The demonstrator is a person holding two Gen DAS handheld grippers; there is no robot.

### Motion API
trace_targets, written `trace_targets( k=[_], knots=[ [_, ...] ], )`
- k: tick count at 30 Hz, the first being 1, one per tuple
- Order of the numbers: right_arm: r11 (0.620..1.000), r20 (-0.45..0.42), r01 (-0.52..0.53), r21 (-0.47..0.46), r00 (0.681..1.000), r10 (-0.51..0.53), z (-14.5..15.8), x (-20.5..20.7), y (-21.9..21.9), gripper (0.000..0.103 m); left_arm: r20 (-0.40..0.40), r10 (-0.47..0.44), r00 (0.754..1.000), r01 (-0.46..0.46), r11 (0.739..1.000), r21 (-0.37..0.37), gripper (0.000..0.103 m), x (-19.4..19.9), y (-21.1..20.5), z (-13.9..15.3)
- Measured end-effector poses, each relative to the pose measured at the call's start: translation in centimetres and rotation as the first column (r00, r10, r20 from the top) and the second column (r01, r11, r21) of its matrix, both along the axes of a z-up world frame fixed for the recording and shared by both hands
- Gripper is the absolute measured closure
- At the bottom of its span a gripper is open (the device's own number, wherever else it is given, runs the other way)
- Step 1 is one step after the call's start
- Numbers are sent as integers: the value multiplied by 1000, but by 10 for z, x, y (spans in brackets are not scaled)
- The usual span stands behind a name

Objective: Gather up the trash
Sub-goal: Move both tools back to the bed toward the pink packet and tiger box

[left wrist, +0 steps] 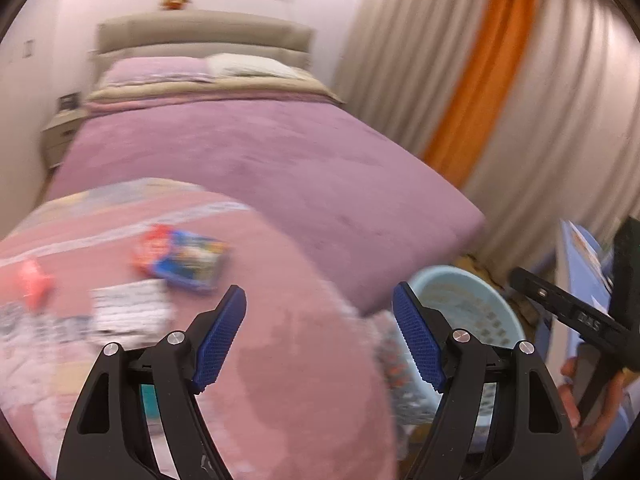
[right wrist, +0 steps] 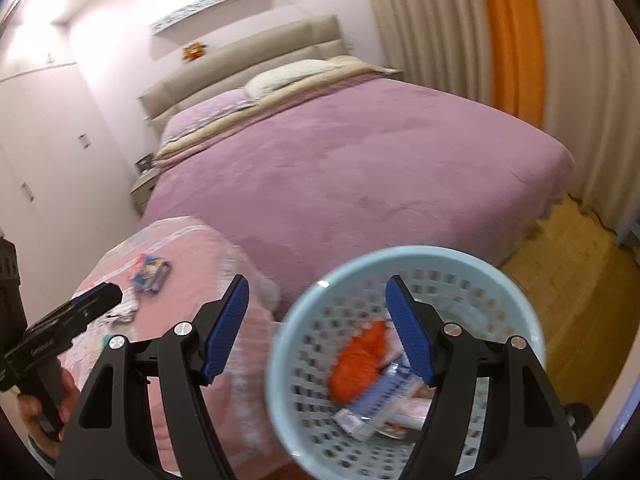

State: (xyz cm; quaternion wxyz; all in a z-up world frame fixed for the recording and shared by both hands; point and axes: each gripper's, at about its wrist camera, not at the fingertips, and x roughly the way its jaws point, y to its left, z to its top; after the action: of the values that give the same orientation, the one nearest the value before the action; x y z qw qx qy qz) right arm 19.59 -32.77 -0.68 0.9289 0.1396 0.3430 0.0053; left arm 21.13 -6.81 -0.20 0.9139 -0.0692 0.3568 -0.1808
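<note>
Pale-blue perforated plastic basket (right wrist: 404, 264) sits on the floor beside the bed, directly below the right gripper (right wrist: 318, 330), whose blue-padded fingers are spread and empty; an orange crumpled wrapper (right wrist: 358, 360) and other packets lie inside. Remaining trash, a red-and-blue snack packet (left wrist: 182, 258), lies on the pink blanket (left wrist: 288, 280), ahead and left of the left gripper (left wrist: 320, 338), likewise spread and empty. Judged nearer: left. Packet print is blurred, unreadable.
</note>
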Motion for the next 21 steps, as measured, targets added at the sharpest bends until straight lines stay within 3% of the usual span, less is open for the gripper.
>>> trace_targets(
  k=[7,9,12,16,21],
  knots=[
    [995,-2,-100,-3,995,100,7,35,83,36,20,212,977,-212,977,8,29,-2,122,11],
    [991,-14,-133,8,991,133,5,49,118,36,-3,260,966,-260,966,18,19,3,156,8],
    [987,-30,-153,-37,988,152,0,70,162,36,-83,306,948,-303,952,50,19,21,208,-10],
    [973,-87,-197,-124,979,187,-14,97,206,36,-156,307,939,-310,951,6,19,38,244,-30],
    [929,-175,-263,-260,959,222,-40,128,247,36,-178,285,942,-295,955,-34,19,60,253,-47]
  ],
)
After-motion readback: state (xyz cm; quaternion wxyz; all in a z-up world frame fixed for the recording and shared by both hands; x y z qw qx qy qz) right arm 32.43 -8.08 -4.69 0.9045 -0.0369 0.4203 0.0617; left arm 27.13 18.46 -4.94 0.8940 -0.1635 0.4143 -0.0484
